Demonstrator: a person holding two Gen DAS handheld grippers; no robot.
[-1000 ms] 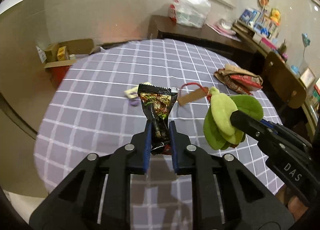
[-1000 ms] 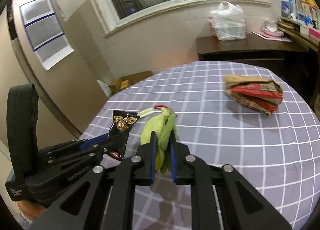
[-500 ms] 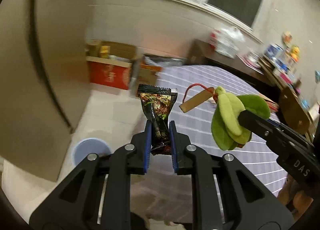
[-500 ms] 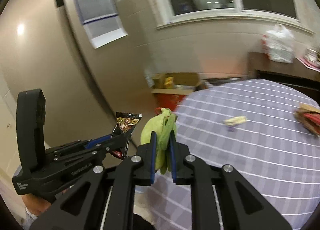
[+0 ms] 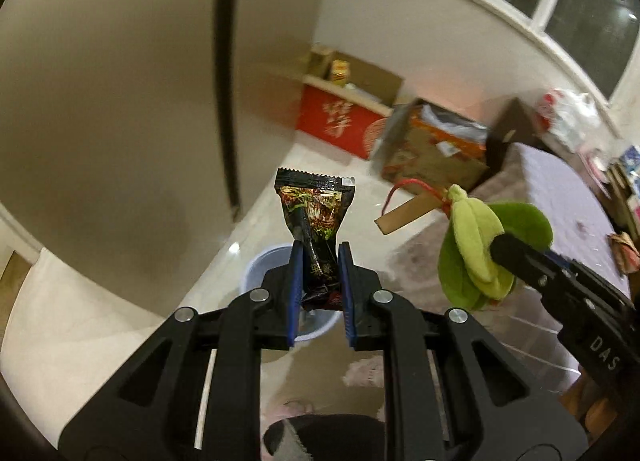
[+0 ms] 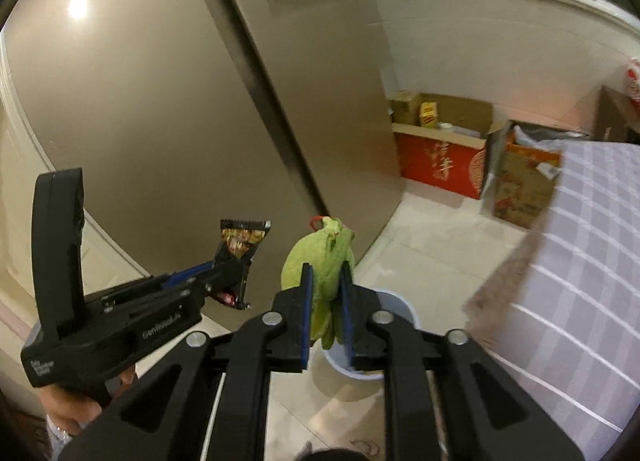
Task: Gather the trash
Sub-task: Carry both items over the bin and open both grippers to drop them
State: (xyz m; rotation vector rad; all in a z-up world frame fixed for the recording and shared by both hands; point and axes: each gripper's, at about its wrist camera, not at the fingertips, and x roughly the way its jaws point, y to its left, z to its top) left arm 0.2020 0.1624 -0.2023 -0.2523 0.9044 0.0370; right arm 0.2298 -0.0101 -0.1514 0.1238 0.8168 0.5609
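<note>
Seemingly wrapper [image 5: 314,229] between left fingers [image 5: 296,285]

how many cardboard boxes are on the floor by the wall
3 that show: a red box, a plain brown box behind it with a yellow carton inside, and an orange-printed box next to the table. Others may be hidden behind them.

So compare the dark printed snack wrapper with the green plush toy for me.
The dark printed snack wrapper is thin, glossy film with a serrated top edge; the green plush toy is soft, thick and lobed. The wrapper stands upright, clamped in the left gripper; the toy, with a cardboard tag on a red string, sits between the right gripper's opening jaws. Both are held above the pale blue bin on the floor.
</note>
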